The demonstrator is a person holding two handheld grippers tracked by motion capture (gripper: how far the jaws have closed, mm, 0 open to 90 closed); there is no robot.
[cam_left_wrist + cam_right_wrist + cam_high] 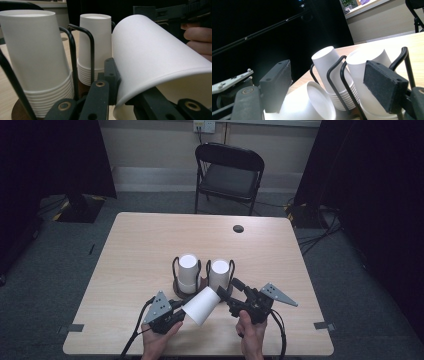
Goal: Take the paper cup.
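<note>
Nearest the high camera, two hands hold grippers at the near edge of the pale wood-grain table. Between them a smooth white paper cup lies tilted, long axis diagonal, closed base toward the right gripper, open mouth toward the left gripper, clear of the tabletop. Left jaws are clamped on the cup's rolled rim. Right jaws stand apart, flanking the base without contact. Behind, two inverted cup stacks stand in a black wire holder.
</note>
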